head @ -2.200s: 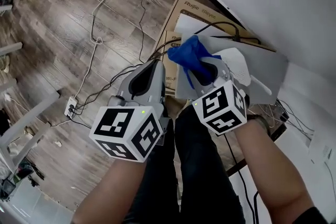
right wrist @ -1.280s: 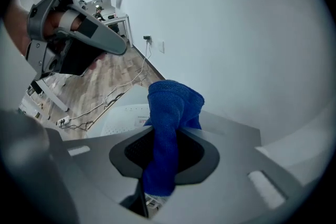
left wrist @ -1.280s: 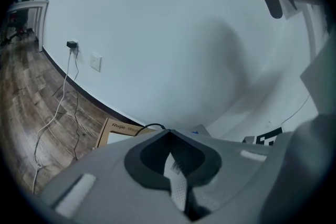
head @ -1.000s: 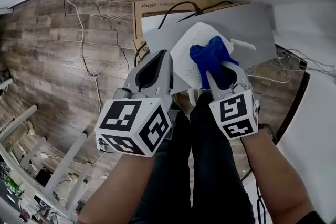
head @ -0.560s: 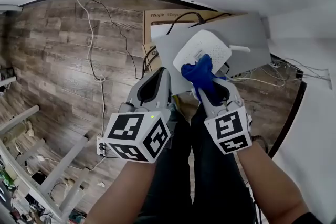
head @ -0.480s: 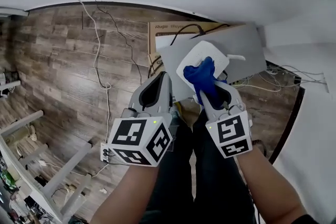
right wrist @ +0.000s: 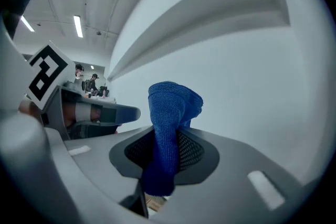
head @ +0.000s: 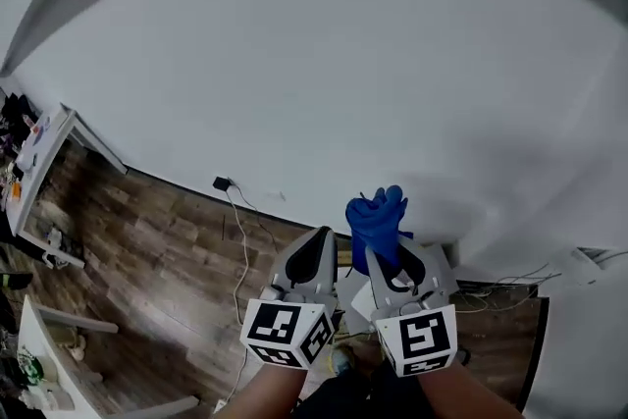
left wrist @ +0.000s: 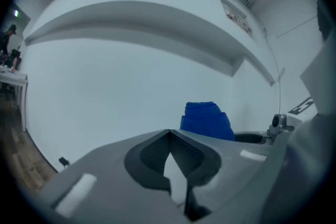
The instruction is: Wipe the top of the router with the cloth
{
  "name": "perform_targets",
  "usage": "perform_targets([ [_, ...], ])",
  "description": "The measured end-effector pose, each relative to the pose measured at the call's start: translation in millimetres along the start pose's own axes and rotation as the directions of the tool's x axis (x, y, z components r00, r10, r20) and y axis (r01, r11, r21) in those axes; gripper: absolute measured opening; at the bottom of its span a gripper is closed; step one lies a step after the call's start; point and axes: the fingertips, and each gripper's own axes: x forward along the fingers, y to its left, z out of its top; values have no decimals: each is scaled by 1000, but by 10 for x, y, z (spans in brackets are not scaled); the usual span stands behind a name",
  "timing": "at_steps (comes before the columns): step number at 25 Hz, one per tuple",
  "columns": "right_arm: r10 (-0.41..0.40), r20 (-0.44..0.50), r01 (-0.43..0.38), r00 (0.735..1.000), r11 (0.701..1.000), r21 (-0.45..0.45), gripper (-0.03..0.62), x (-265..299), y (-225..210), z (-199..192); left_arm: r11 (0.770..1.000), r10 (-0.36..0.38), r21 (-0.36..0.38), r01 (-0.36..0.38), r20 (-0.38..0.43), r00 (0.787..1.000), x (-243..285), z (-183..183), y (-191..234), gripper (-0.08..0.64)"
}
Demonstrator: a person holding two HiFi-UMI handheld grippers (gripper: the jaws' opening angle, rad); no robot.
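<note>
White wall (head: pixel 324 64) across most of the head view, with wood-plank floor (head: pixel 147 250) at lower left and a thin white cable (head: pixel 240 250) trailing over it from a dark plug (head: pixel 222 183) at the wall's foot. Left gripper (head: pixel 322 235) held up before the wall just beside right gripper (head: pixel 391 250), left jaws closed tip to tip with nothing between. Blue cloth (head: pixel 376 216) clamped between the right jaws, bunched top standing above the tips, lower end hanging down through the gap behind them.
</note>
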Motion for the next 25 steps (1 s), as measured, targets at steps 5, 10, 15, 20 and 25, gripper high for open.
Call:
perform_targets([
  [5, -93, 156, 100, 983, 994, -37, 112, -428, -71, 885, 989, -90, 133, 71, 140, 986, -338, 884, -411, 0],
  [10, -142, 191, 152, 971, 988, -38, 109, -431, -187, 1158, 983, -124, 159, 97, 166, 978, -273, 1061, -591, 0],
  [15, -150, 215, 164, 965, 985, -49, 109, -410, -166, 1285, 984, -103, 160, 73, 187, 977, -295, 1156, -492, 0],
  [20, -147, 226, 165, 963, 984, -61, 107, -416, -153, 1343, 987, -66, 154, 35, 199, 978, -294, 1222, -342, 0],
  [25, -148, 223, 165, 963, 985, -59, 107, -361, -113, 1330, 987, -64, 155, 32, 202, 977, -268, 1205, -244, 0],
])
